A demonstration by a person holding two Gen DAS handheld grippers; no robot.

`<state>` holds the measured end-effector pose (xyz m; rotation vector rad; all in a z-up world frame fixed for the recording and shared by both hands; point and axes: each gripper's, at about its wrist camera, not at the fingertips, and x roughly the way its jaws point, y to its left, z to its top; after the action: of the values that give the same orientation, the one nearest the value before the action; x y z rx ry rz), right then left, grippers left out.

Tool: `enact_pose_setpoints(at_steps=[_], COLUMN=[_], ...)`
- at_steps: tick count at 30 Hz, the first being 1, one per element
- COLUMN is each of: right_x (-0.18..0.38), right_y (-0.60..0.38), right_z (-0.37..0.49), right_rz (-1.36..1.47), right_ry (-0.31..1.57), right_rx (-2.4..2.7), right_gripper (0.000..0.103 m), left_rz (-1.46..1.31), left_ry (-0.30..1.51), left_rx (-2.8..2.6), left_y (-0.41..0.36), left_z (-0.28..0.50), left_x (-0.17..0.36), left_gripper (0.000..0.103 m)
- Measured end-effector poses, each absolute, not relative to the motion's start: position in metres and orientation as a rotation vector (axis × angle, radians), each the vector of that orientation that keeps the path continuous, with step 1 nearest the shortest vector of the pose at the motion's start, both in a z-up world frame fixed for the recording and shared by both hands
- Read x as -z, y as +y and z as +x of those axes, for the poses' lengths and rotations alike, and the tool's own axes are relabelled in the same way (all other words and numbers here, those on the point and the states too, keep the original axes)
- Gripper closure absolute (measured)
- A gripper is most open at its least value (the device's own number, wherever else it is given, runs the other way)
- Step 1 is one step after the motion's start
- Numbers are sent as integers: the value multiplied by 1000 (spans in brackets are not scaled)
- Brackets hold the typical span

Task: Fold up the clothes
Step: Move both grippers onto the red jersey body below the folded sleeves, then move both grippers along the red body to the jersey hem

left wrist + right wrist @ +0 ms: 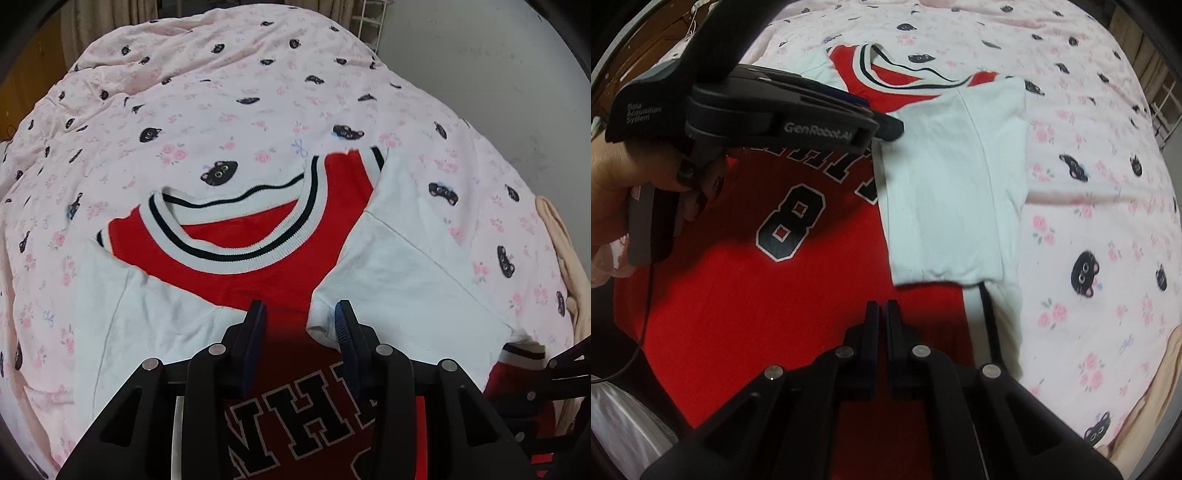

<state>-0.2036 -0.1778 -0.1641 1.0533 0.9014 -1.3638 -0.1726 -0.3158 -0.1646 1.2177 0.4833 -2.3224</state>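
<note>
A red jersey [280,284] with white sleeves, a striped collar [236,254] and black lettering lies flat on the bed; it also shows in the right wrist view [738,295] with a number 8. Its right white sleeve [956,184] is folded inward over the red body. My left gripper [300,317] is open and empty, hovering over the chest just below the collar, next to the folded sleeve's edge; it also shows in the right wrist view [886,127]. My right gripper [882,314] is shut and empty, above the jersey's lower body near the sleeve cuff.
A pink bedsheet [221,110] with black cat faces and flowers covers the bed. A white wire rack [369,22] and a grey wall stand behind the bed. A beige cloth [569,266] lies at the bed's right edge.
</note>
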Motion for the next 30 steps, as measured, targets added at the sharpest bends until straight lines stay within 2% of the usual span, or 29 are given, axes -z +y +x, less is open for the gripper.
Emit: enact_pose_setpoints(at_steps=[5, 7, 9, 12, 14, 16, 17, 19, 27, 30], right_x=[140, 130, 123, 120, 122, 126, 129, 134, 145, 148], right_y=[-146, -124, -101, -65, -44, -31, -22, -14, 25, 33], right_z=[-210, -213, -214, -219, -220, -221, -222, -222, -210, -203], right_rz=[1053, 1061, 1079, 1113, 1132, 1156, 1171, 1196, 1242, 1241], right_ry=[788, 718, 646, 554, 515, 492, 478, 455, 433, 442], right_rx=[1411, 1435, 1454, 1482, 1504, 1520, 1532, 1547, 1591, 1603], right_gripper=[99, 98, 93, 82, 79, 77, 75, 71, 71, 67], left_rz=[1015, 946, 886, 860, 881, 909, 922, 961, 1043, 1057], left_ry=[570, 573, 559, 530, 491, 453, 447, 443, 441, 451], left_rx=[2378, 2389, 2388, 2376, 2362, 2344, 2341, 2335, 2398, 2449], left_y=[-305, -294, -280, -262, -250, -236, -231, -219, -183, -174], left_z=[-121, -88, -50, 3, 31, 58, 67, 84, 112, 118], left_x=[128, 116, 109, 108, 114, 120, 124, 134, 157, 160], left_gripper=[67, 59, 51, 49, 48, 39, 37, 37, 37, 37])
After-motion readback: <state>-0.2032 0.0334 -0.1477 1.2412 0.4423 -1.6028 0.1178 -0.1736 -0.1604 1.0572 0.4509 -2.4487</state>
